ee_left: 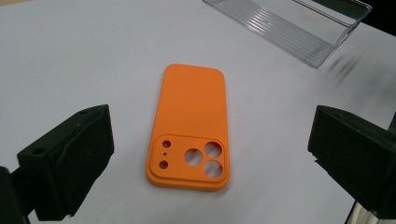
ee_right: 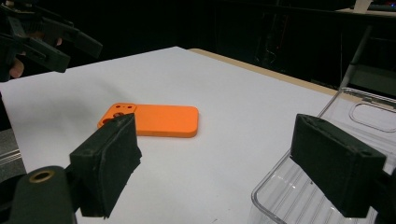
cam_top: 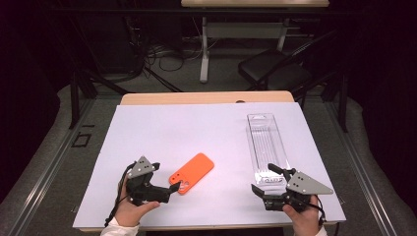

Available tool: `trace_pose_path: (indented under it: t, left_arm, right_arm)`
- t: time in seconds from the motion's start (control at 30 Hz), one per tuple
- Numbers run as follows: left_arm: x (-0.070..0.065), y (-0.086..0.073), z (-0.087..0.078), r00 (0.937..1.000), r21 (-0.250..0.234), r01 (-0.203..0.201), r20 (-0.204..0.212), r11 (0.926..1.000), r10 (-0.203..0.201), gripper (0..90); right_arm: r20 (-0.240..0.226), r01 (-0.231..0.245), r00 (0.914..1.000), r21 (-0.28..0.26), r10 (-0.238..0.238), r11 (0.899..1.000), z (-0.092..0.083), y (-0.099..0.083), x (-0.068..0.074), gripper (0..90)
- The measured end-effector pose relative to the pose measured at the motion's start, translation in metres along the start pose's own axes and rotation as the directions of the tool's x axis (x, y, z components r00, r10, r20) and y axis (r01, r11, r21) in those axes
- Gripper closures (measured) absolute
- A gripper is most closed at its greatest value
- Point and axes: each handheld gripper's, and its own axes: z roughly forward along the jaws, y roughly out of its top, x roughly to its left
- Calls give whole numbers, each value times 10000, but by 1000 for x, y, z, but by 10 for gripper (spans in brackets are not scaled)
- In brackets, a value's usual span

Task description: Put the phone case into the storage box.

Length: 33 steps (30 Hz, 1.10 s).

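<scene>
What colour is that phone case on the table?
Plain orange phone case, seen best in the left gripper view.

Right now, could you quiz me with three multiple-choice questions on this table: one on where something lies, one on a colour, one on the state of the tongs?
1. Where does the phone case lie?
A. inside the clear tray
B. flat on the white sheet, beside the left tongs
C. on the floor

2. What colour is it?
A. orange
B. blue
C. green

3. How do the left tongs stand?
A. clamped on the tray
C. open, holding nothing
B. shut on the case

Answers: 1 B, the clear tray sits apart at the right; 2 A, plainly orange; 3 C, the jaws stand wide either side of the case without touching.
</scene>
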Motion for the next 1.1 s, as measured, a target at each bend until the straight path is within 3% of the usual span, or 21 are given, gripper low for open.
trace_pose_path:
  t: [0.1, 0.23, 0.53, 0.73, 1.1]
  left_arm:
    - [0, 7, 0, 10000, 88, 60, 9, 9999, -60, 6]
    - [-1, 13, 1, 9998, 314, -169, -131, 9994, 173, 5]
    - [0, 28, 8, 9996, 915, -76, 268, 9958, 52, 8]
    - [-1, 35, 13, 9995, 1281, -223, 261, 9915, 191, 7]
    - [4, 40, 19, 9993, 1628, 50, 358, 9866, -109, 6]
  right_arm:
    - [19, -27, 10000, -3, 27, 10000, 0, 0, 1, 145]
    - [31, 23, 10000, -18, -23, 10000, 0, 0, 0, 145]
    - [5, 26, 10000, -9, -26, 10000, 0, 0, 1, 145]
    - [-14, -26, 10000, 32, 26, 10000, -1, 0, 1, 145]
    - [-15, 40, 10000, 18, -40, 10000, 0, 0, 1, 145]
